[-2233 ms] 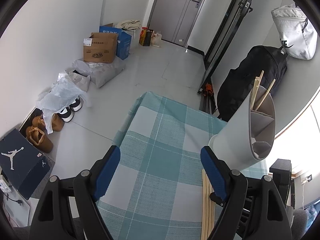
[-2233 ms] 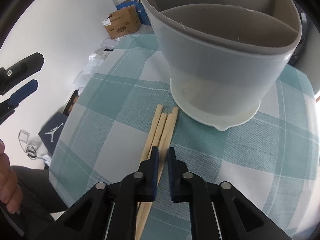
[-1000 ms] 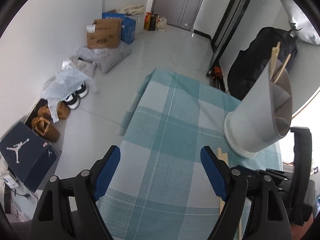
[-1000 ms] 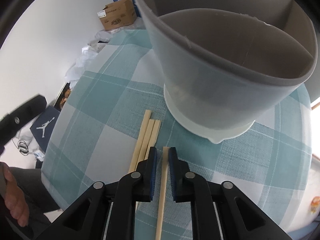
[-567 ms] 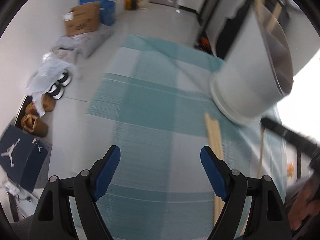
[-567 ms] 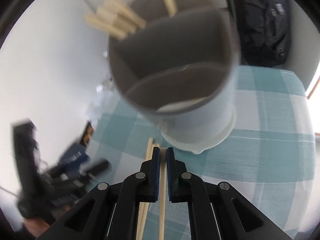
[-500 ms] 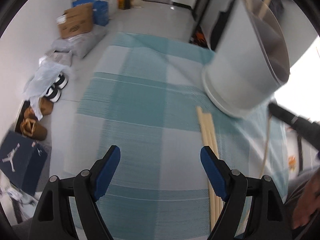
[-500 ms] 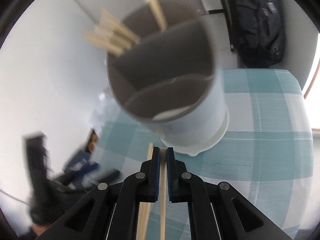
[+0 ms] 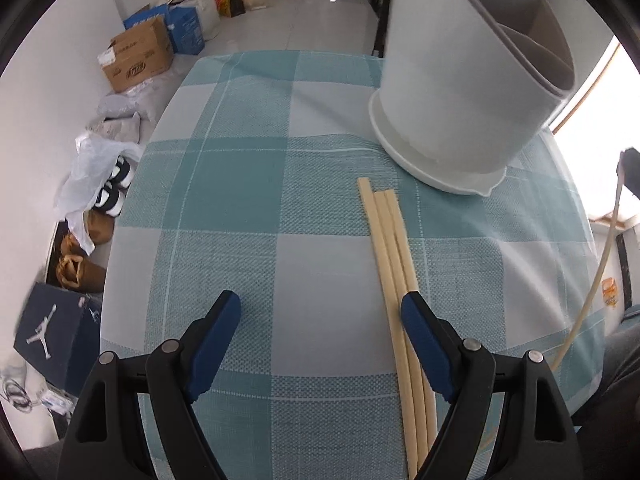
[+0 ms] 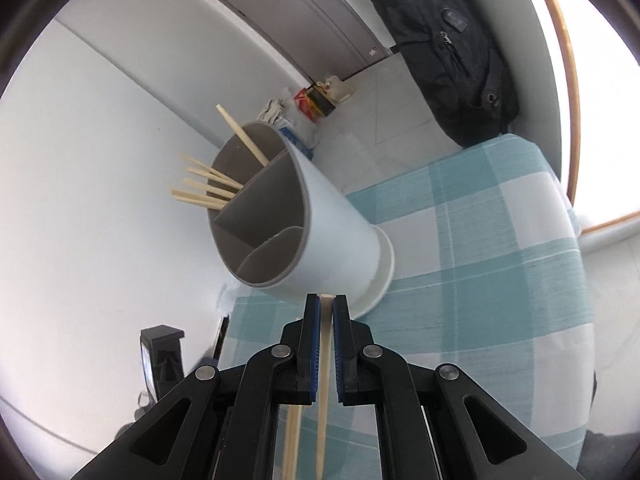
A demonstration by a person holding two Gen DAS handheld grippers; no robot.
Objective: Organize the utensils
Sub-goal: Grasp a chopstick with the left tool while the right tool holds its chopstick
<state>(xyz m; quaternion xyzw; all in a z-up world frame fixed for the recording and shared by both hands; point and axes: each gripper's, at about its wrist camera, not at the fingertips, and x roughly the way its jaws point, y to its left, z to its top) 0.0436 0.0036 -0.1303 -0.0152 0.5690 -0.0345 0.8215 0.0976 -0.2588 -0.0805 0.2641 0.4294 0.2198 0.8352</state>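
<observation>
Overhead, right hand-held gripper (image 10: 326, 302) clamping one chopstick (image 10: 324, 380) — left hand-held gripper (image 9: 320, 312) agape beside three chopsticks (image 9: 394, 264).

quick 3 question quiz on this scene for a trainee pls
1. True or false: the right gripper is shut on a chopstick.
2. How many chopsticks lie loose on the tablecloth in the left wrist view? A) one B) three C) six
3. Fill in: the left gripper is ____.

Key: 1 true; 2 B; 3 open. The holder already has chopsticks in one compartment.
</observation>
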